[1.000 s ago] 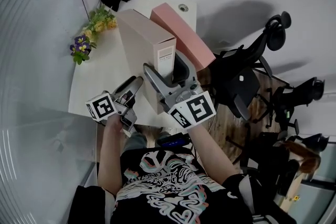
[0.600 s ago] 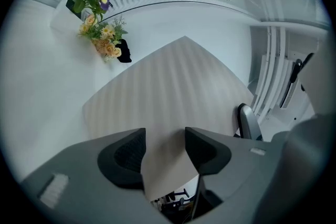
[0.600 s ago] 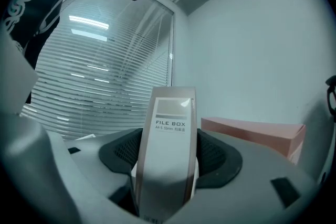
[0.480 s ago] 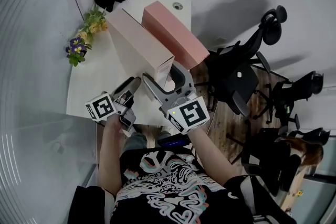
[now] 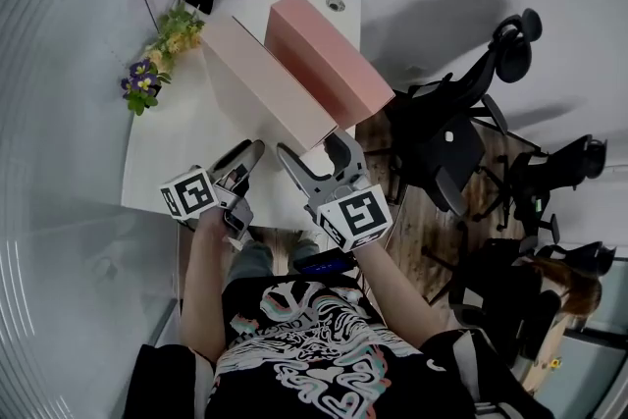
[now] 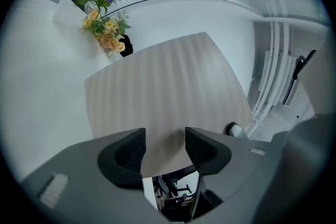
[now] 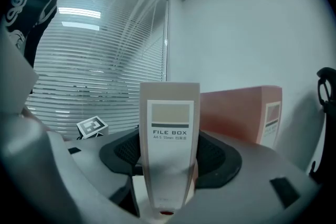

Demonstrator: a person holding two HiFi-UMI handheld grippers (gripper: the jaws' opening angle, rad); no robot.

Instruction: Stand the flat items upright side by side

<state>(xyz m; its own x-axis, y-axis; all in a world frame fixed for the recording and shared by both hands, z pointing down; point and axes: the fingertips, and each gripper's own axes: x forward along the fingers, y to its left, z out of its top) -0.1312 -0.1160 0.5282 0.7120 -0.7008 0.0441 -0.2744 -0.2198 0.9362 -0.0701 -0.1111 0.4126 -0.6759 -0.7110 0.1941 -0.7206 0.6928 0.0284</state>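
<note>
On one white table (image 5: 177,162), two boxes stand upright side by side: beige file box (image 5: 265,88), pink file box (image 5: 329,59). Both grippers' jaws have just been closing: right gripper (image 5: 310,144) clamps the beige one's labelled end, left gripper (image 5: 247,152) half-open, gripping nothing.

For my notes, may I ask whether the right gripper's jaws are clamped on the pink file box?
No: the right gripper, whose jaws have just been closing, is clamped on the beige file box; the pink file box stands free beside it. The right gripper view shows this.
</note>
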